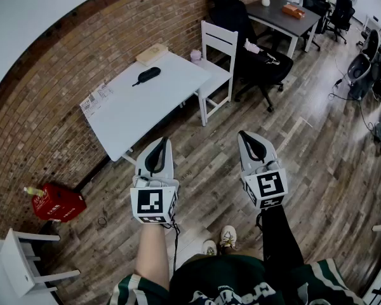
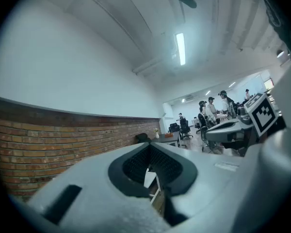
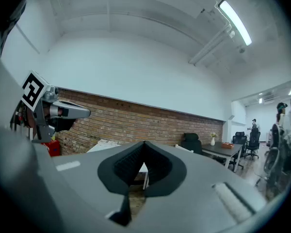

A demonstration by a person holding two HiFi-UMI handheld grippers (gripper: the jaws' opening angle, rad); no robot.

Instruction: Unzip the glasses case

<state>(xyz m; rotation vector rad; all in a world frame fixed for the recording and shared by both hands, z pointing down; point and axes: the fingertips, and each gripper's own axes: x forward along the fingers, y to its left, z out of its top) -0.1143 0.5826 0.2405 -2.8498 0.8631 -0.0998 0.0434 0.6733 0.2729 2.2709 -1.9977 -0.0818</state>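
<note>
An open-plan office: brick wall (image 1: 63,88), plank floor (image 1: 317,151), dark desk (image 1: 276,13), rolling chairs (image 1: 338,13), people at workstations (image 2: 214,109).

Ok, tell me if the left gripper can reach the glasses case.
Probably not yet: the left gripper is over the floor, short of the table holding the glasses case. Path looks clear.

A brick wall (image 1: 38,138) backs a white table (image 1: 146,110) on wood plank floor (image 1: 317,170).

No legible text, seemingly.
</note>
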